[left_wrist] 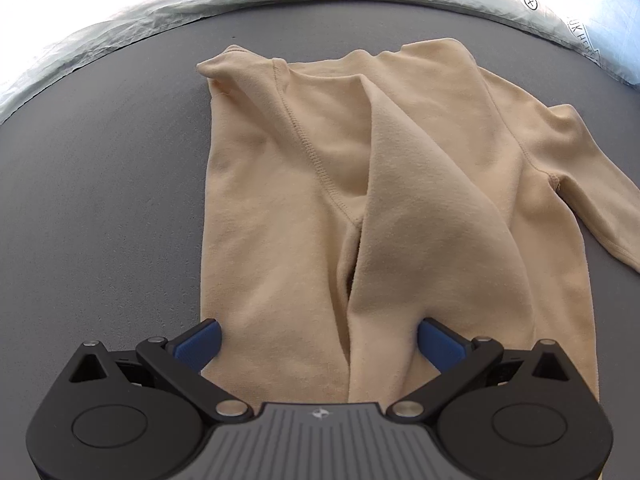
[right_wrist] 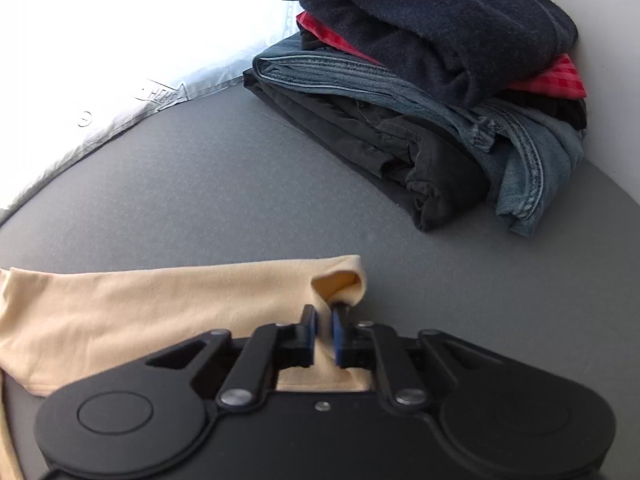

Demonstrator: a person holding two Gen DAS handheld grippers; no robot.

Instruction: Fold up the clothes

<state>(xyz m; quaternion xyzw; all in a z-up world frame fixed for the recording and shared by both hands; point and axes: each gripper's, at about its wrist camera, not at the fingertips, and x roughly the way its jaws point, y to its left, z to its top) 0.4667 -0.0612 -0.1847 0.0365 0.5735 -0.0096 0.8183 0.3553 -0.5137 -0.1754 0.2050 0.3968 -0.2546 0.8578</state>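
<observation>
Sleeve fold in hand: right gripper (right_wrist: 323, 330) nearly closed, pinching the cuff (right_wrist: 340, 280); left gripper (left_wrist: 319, 338) wide open, holding nothing.
Top (left_wrist: 320, 200) lies on the grey bench (left_wrist: 100, 200) between and past the left fingers (left_wrist: 198, 342), long axis running away, collar far. Next, likely: carry the cuff across the body. Folded pile (right_wrist: 440, 80) sits far beyond the right fingers.

Soft matt beige knit top (left_wrist: 304, 200)

- The long-sleeved top (left_wrist: 288, 184) lies spread on the tabletop (left_wrist: 100, 200), one sleeve (left_wrist: 424, 216) folded across its body.
- The other sleeve (right_wrist: 160, 312) stretches out sideways.
- Beyond its cuff, a stack of folded clothes (right_wrist: 432, 80) sits near the tabletop's far edge.
- Plastic sheeting (left_wrist: 120, 28) lies behind.
</observation>
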